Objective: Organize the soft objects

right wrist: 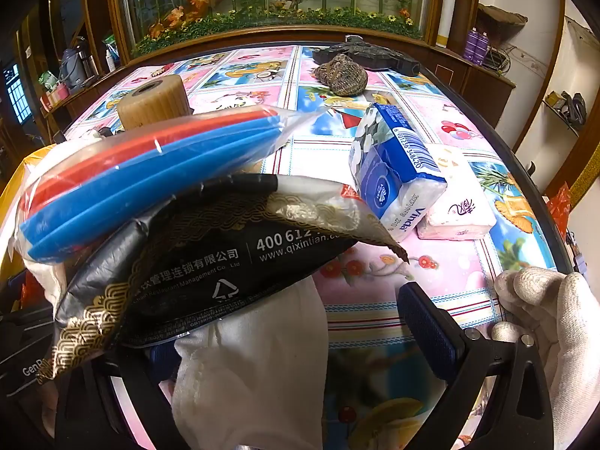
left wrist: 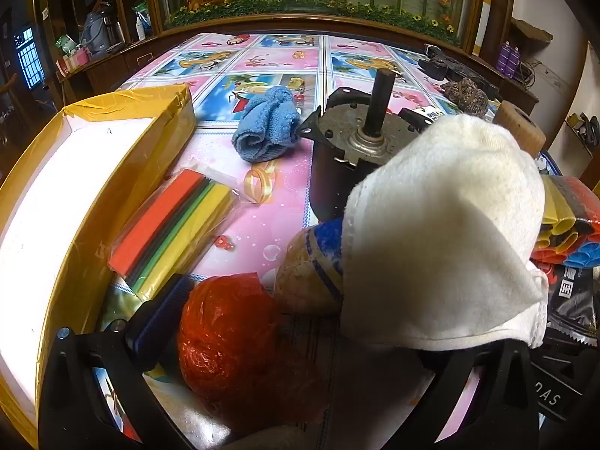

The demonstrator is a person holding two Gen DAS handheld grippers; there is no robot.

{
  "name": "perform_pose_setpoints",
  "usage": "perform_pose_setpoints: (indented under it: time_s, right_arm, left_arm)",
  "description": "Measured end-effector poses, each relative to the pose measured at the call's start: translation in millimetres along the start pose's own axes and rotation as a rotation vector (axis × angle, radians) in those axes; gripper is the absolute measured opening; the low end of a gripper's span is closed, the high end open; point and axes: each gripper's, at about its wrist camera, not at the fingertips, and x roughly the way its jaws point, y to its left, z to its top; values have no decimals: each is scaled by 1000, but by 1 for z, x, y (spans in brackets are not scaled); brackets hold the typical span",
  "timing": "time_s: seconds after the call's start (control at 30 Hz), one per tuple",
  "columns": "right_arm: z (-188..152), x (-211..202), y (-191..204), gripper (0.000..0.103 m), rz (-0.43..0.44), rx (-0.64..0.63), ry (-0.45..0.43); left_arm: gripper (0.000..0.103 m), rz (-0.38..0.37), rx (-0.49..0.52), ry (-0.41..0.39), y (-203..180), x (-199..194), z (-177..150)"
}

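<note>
In the left wrist view a white cloth (left wrist: 442,232) drapes over my left gripper's right finger, and a red plastic-wrapped ball (left wrist: 228,341) lies between the fingers. The left finger pad (left wrist: 165,318) stands apart, so the left gripper (left wrist: 300,337) looks open. A blue towel (left wrist: 268,123) lies farther out. A yellow box (left wrist: 93,172) stands left. In the right wrist view my right gripper (right wrist: 292,330) is open; its right finger pad (right wrist: 427,326) is bare. A black printed pouch (right wrist: 210,262), a bag of red and blue foam (right wrist: 146,165) and a white cloth (right wrist: 255,367) cover its left side.
A dark motor with a shaft (left wrist: 356,150) stands mid-table beside a wooden roll (left wrist: 521,127). A pack of coloured foam strips (left wrist: 172,225) lies by the box. Two tissue packs (right wrist: 397,172) and a brown knitted item (right wrist: 343,71) lie on the patterned tablecloth (right wrist: 375,270).
</note>
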Motion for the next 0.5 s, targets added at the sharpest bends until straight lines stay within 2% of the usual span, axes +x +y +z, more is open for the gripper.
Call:
perform_pose_setpoints:
  time_s: [0.5]
  right_arm:
    - [0,0,0,102,0,0,3]
  left_arm:
    - [103,6,-10,1,1,-2,-2]
